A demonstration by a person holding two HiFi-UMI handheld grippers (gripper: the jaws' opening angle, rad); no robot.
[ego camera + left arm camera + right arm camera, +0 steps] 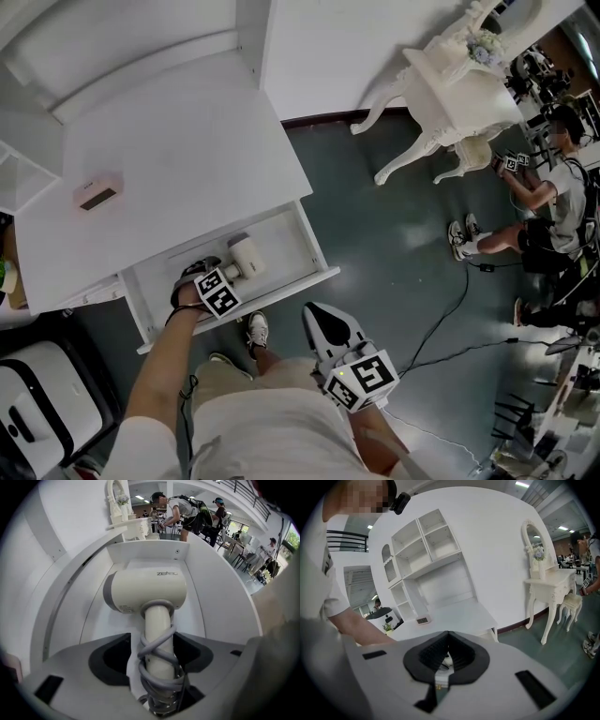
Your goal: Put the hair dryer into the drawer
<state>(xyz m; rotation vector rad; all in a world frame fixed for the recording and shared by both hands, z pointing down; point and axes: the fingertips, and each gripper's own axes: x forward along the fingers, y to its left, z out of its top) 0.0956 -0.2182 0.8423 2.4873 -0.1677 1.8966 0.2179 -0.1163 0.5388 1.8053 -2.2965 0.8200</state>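
The cream hair dryer (246, 257) lies in the open white drawer (292, 288), its head toward the drawer's back. In the left gripper view the hair dryer (145, 590) points its handle at the camera, with a grey cord wound round the handle. My left gripper (211, 274) points steeply down into the drawer. Its jaws (157, 656) stand on either side of the corded handle with a small gap, so it is open. My right gripper (323, 323) hangs in front of the drawer over the floor, shut with nothing in it (446, 656).
The drawer hangs under a white desk top (169, 159) that carries a small pink clock (98, 192). A white vanity table (459, 94) and stool stand at the far right, near other people (553, 202). Cables (450, 319) run across the dark floor. A white appliance (37, 403) stands at bottom left.
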